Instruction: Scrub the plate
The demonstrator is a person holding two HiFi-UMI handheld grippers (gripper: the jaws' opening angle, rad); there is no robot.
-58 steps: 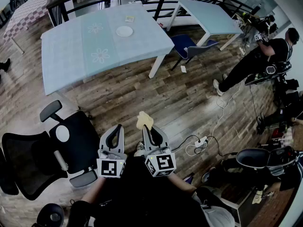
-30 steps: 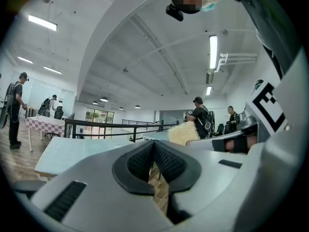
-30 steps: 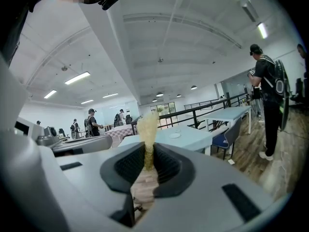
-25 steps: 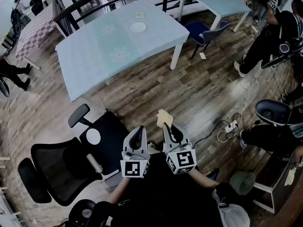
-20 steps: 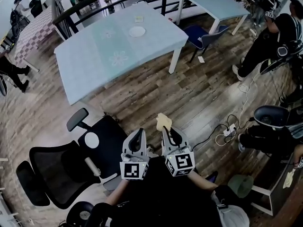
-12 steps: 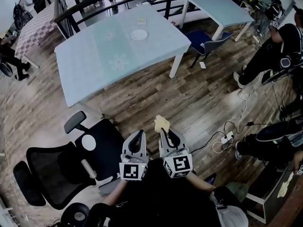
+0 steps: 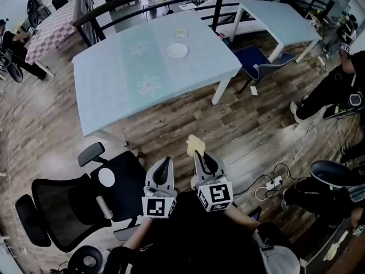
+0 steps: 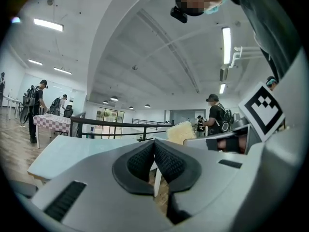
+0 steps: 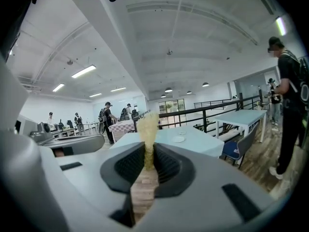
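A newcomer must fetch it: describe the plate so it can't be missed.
Start at the larger pale blue table, the one nearer the black chair. On its far half lies the plate. It is a plain white disc, unlike the printed flowers and the small yellowish square behind it.

A white plate [image 7: 177, 51] is set on the pale blue table [image 7: 108, 90]; just beyond it a small yellowish item [image 7: 181, 33], perhaps a pad, is laid.
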